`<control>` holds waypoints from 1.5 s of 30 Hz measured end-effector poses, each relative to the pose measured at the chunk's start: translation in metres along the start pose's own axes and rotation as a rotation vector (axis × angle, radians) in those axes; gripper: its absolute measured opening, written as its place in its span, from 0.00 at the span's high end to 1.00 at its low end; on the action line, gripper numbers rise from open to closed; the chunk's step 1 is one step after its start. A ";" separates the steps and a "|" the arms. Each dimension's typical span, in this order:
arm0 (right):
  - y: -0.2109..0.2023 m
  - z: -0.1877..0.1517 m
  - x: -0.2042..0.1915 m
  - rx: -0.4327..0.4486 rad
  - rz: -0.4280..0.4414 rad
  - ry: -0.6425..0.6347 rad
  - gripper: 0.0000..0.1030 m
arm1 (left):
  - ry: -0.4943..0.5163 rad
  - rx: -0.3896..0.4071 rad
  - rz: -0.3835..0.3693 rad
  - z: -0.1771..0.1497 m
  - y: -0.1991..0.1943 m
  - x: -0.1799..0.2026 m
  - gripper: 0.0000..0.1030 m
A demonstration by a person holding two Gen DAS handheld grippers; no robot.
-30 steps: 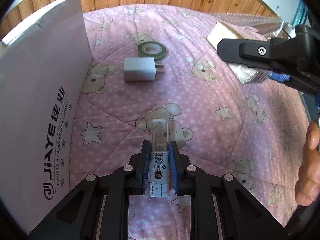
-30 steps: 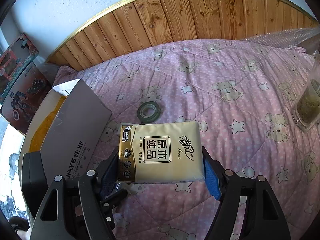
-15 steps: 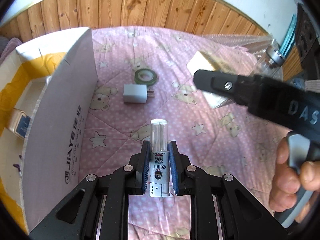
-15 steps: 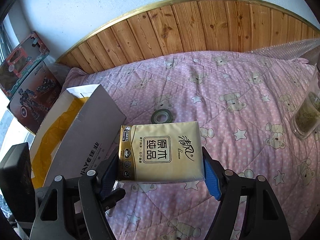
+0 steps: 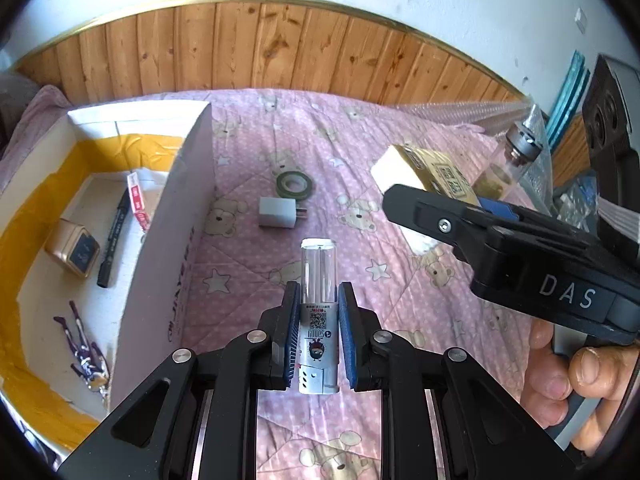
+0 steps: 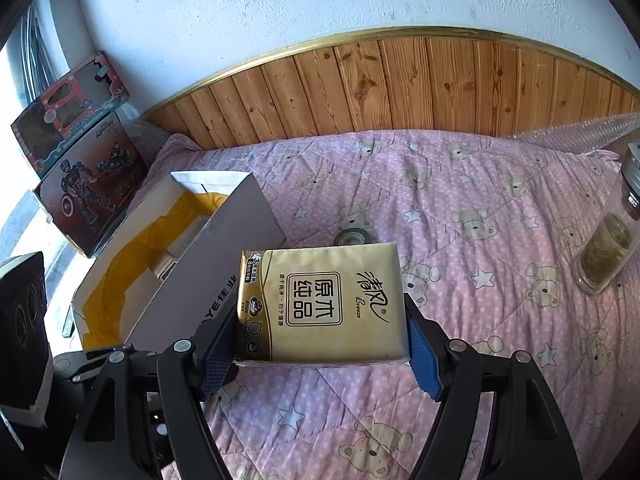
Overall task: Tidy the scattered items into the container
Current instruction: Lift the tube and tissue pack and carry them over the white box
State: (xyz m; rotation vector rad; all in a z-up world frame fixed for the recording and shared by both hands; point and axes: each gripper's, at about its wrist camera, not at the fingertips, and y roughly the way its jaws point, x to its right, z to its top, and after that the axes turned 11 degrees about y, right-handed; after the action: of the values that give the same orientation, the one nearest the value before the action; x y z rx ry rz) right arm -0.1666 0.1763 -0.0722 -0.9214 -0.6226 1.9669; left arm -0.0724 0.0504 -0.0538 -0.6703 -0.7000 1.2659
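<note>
My left gripper point(image 5: 318, 294) is shut on a small tube point(image 5: 319, 268) with a clear cap and a silver label, held above the pink bear quilt. My right gripper point(image 6: 320, 316) is shut on a gold tissue pack point(image 6: 322, 300), which also shows at the right in the left wrist view as the tissue pack point(image 5: 424, 168). The white cardboard box point(image 5: 188, 216) with yellow lining lies to the left, and the box point(image 6: 244, 216) stands open. A pen point(image 5: 114, 236), a small gold case point(image 5: 74, 250) and a red-white strip lie inside. A green tape roll point(image 5: 295, 184) and a white charger plug point(image 5: 278, 213) lie on the quilt.
A glass bottle point(image 6: 604, 252) with dried leaves stands at the right of the bed. Toy boxes point(image 6: 84, 160) lean by the wall at the left. Wood panelling point(image 6: 400, 92) backs the bed. A person's hand point(image 5: 568, 372) holds the right gripper's handle.
Both grippers have risen with their items still held. The box's inside has come into view on the left, and the tape and plug look farther away.
</note>
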 end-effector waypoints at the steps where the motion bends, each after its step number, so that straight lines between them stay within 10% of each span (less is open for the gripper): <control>1: -0.003 -0.001 0.000 0.002 0.000 -0.001 0.27 | -0.002 0.004 0.002 -0.001 -0.003 0.000 0.81; 45: -0.060 -0.035 -0.063 0.056 0.089 -0.117 0.27 | -0.165 0.185 0.016 -0.012 -0.103 -0.057 0.81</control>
State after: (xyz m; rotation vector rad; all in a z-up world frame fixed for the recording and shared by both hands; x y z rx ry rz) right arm -0.0865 0.1555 -0.0273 -0.8163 -0.5978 2.1191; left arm -0.0095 -0.0239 0.0136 -0.4236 -0.7031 1.3925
